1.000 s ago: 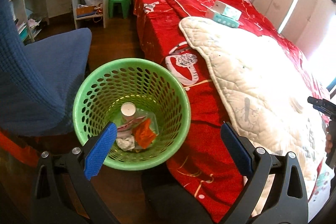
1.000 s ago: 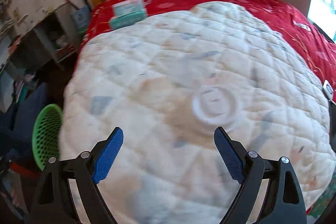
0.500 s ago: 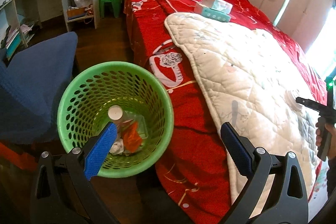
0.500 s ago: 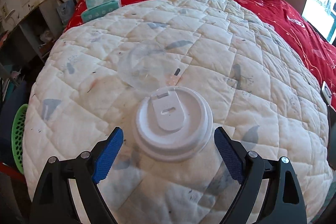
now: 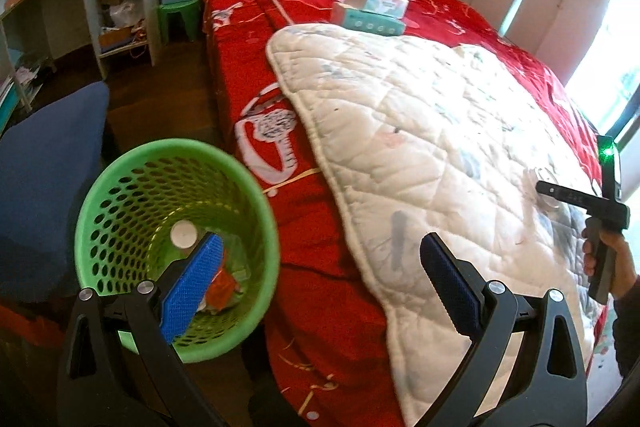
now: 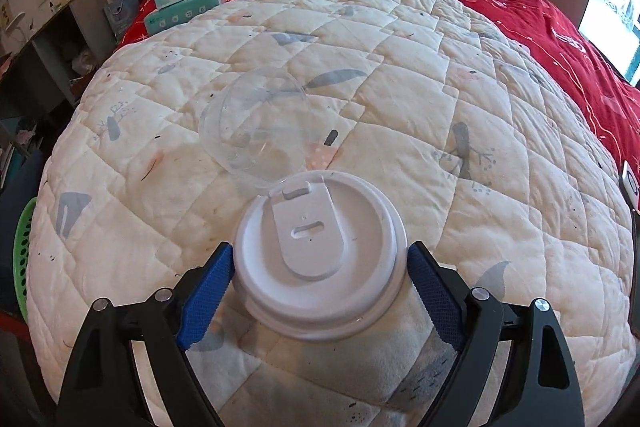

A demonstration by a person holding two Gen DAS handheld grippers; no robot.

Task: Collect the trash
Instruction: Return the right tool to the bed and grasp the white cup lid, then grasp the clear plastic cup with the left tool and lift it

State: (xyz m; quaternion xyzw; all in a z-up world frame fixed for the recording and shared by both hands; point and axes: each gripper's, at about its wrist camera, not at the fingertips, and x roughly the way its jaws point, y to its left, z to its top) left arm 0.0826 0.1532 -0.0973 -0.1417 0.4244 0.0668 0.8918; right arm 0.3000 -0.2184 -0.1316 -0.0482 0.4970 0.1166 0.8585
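The right claw [image 6: 320, 291] squeezes a round white plastic lid [image 6: 318, 259] between its bumpy blue pads. The lid sits on a see-through cup [image 6: 256, 139] that lies on its side on the soft, puffy white quilt [image 6: 460, 99]. The cup's long way points to 11 o'clock. The left claw [image 5: 320, 291] is wide open and holds nothing. At 8 o'clock, a green basket [image 5: 120, 187] full of holes holds crumpled scraps [image 5: 224, 283].

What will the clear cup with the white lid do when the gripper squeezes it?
The cup looks thin and see-through, so it may crumple. It seems empty, so probably light. The lid is stiffer, and the right gripper brackets it, a likely firmer hold.
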